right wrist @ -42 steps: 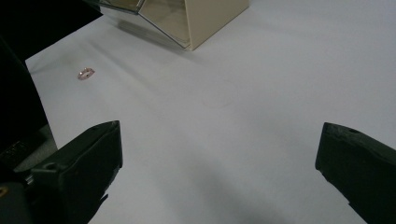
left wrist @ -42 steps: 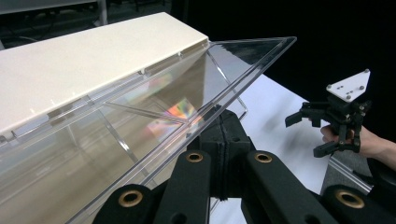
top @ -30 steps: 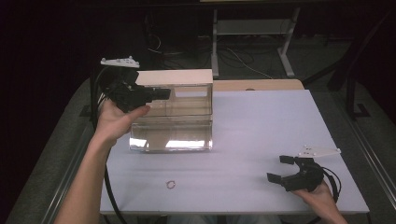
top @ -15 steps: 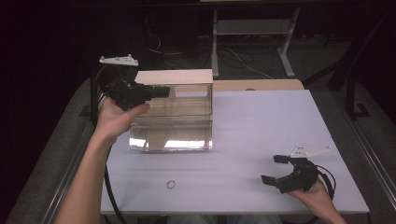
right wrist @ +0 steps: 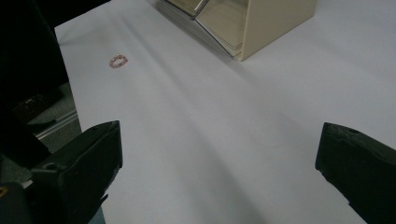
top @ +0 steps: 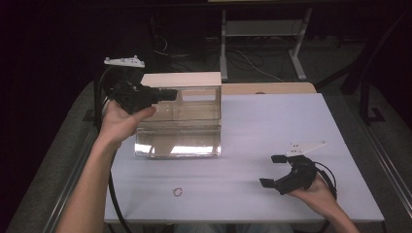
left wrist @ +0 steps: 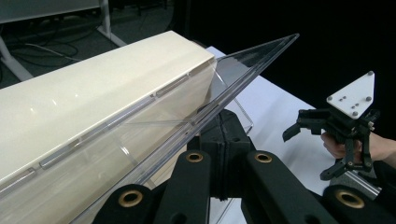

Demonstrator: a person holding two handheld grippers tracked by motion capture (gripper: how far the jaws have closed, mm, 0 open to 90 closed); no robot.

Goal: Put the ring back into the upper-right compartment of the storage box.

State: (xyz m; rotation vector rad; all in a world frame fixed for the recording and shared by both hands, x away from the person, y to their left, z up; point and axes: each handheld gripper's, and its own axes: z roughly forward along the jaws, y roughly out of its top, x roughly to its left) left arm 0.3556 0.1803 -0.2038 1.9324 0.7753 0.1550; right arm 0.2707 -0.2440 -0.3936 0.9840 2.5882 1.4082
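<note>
A person stands at a white surface (top: 272, 126) with a hand-held gripper in each hand. The left gripper (top: 165, 94) is raised at the upper left corner of a clear plastic box (top: 180, 131) with a cream back panel. Its jaws are closed on the box's thin transparent lid (left wrist: 224, 100), which is tilted up and open. This gripper and the lid sit just as they did a second ago, so the box is being held open.

The right gripper (top: 273, 171) has drifted down and a little leftward over the last second, toward the near edge of the surface. Its jaws are spread wide and hold nothing. Ahead of those jaws and off to their left, well apart from them, lies a small reddish ring (right wrist: 118, 61), perhaps a bracelet; the box is farther off beyond the jaws.

My reading is that the right gripper is turning toward the ring to pick it up and drop it into the open box. That pickup has not yet begun.
</note>
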